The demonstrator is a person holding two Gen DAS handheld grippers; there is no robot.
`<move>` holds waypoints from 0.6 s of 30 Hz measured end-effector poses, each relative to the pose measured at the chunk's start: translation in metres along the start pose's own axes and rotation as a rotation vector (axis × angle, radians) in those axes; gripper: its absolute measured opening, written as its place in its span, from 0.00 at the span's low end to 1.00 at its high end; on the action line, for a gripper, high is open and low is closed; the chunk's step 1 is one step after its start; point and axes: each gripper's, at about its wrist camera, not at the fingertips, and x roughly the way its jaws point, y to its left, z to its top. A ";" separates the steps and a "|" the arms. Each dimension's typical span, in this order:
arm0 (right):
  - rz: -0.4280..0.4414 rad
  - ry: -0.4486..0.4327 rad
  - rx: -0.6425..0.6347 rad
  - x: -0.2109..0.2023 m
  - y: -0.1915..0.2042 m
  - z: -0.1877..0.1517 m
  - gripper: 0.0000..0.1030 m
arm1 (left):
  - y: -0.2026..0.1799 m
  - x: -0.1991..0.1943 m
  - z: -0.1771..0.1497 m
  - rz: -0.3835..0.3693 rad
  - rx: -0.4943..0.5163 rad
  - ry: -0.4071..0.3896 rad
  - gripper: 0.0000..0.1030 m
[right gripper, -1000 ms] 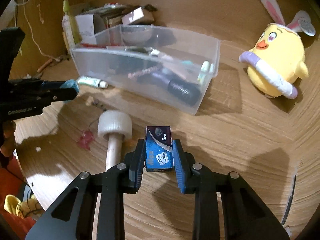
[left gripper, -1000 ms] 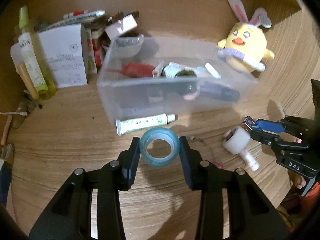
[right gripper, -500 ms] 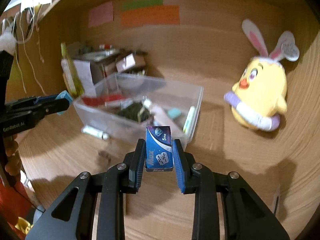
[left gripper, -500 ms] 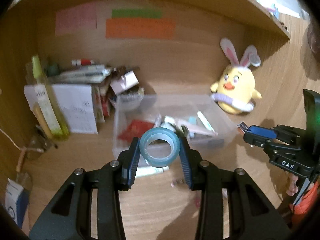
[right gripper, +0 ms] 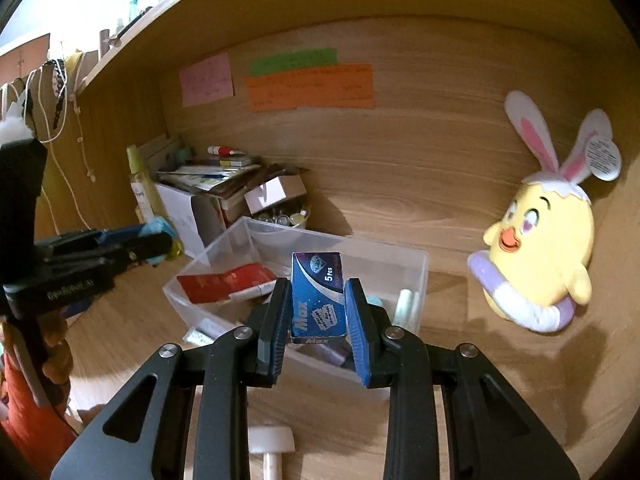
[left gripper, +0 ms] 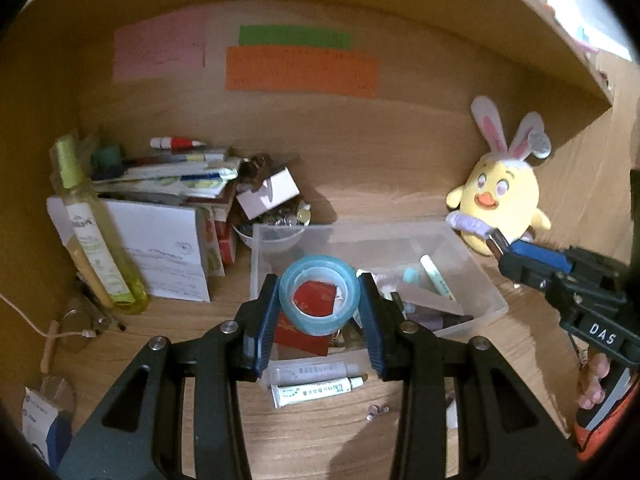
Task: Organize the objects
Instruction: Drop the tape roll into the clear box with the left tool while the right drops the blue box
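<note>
Both grippers are up off the desk now, when a second ago they were down at the wood picking stuff up. So the grabbing part looks done and the drop-off is next, I'd guess.

The left gripper point(left gripper: 319, 300) is pinching a roll of blue tape point(left gripper: 318, 299), held in the air over the near left corner of the clear bin point(left gripper: 472, 264). The right gripper point(right gripper: 318, 312) is clamped on a small blue box point(right gripper: 318, 296), hanging over the bin's near edge.

The bin sits mid-desk and already holds a red packet point(right gripper: 224, 285), a pale marker point(left gripper: 436, 278), some tubes and darker bits I can't make out. A white tube point(left gripper: 316, 390) lies on the desk just outside its near wall.
</note>
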 end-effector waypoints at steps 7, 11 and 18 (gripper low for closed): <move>-0.006 0.032 0.009 0.025 0.001 0.008 0.24 | -0.008 0.042 -0.013 0.004 0.025 0.098 0.37; -0.016 0.060 0.013 0.038 -0.001 0.007 0.24 | -0.010 0.055 -0.017 0.013 0.039 0.117 0.37; -0.043 0.138 0.018 0.069 -0.006 -0.003 0.24 | 0.000 0.070 -0.019 0.018 0.027 0.145 0.37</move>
